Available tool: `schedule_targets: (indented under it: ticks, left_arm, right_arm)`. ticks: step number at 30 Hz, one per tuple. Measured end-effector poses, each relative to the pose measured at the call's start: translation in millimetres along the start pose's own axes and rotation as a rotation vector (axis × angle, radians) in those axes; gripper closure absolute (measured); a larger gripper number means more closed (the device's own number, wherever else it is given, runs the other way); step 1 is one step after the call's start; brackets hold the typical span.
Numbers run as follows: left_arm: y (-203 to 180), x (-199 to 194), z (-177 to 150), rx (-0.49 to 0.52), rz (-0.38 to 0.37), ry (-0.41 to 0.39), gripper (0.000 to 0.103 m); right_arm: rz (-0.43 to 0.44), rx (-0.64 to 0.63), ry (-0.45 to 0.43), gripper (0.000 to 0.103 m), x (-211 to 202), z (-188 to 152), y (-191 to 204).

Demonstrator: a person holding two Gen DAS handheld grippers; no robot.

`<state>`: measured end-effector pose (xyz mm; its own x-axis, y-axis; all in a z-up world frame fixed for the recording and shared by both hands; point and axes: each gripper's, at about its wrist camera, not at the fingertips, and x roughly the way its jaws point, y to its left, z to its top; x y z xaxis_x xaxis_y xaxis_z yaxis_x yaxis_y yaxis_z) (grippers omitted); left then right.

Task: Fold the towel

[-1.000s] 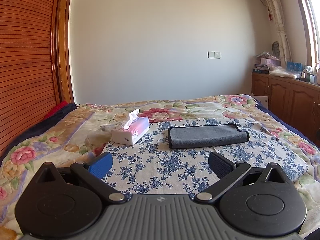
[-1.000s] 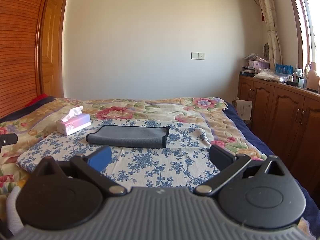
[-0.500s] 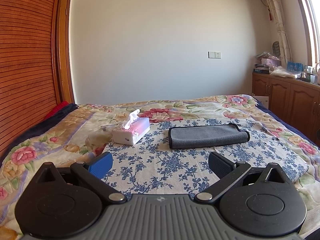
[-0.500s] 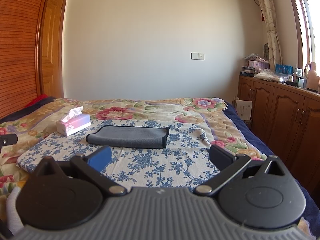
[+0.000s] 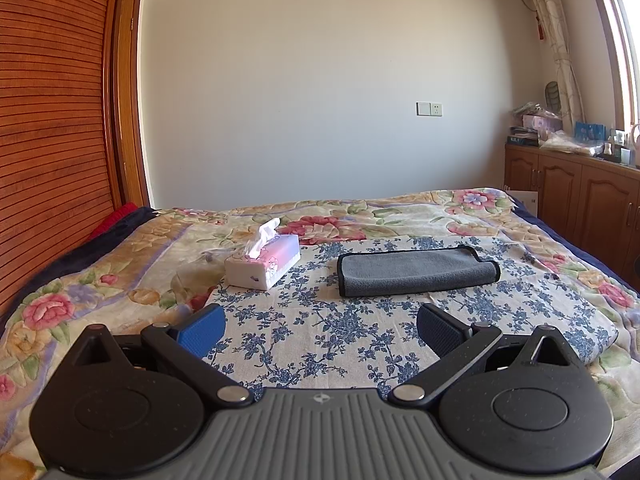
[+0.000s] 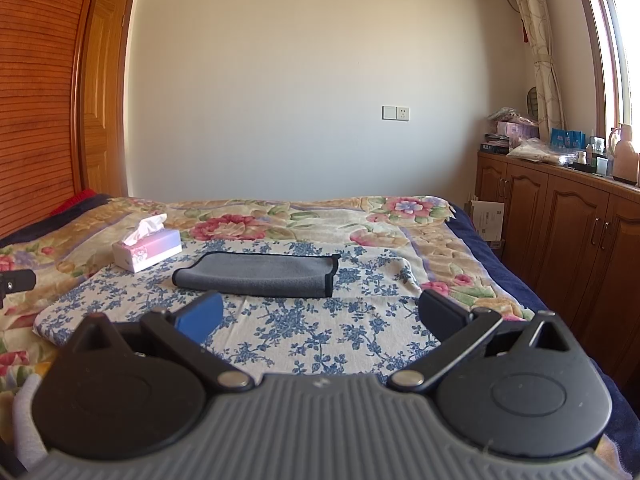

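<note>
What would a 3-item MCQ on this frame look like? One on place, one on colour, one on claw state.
1. Where does the tissue box sit relative to the towel, in the left wrist view?
A. To its left
B. On top of it
C. To its right

2. What colour is the towel?
A. White
B. Grey with dark trim
C. Red

3. What state are the left claw and right claw in?
A. Both shut on the towel
B. One open, one shut
C. Both open, holding nothing

Answers: 1 A, a gap of blue floral cloth separates them; 2 B, dark edging rims grey fabric; 3 C, fingers spread wide, towel lies beyond.
</note>
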<state>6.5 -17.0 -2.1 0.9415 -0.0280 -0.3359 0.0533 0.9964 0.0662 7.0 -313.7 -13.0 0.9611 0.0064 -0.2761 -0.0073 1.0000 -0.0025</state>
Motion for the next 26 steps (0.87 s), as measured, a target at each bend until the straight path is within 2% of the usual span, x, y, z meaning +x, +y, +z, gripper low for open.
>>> schedule_targets:
  ticks: [26]
  left_arm:
    - [3.2, 1.9, -0.6, -0.004, 0.001, 0.008, 0.000]
  right_arm:
    - [0.001, 0.001, 0.000, 0.000, 0.1, -0.4, -0.5]
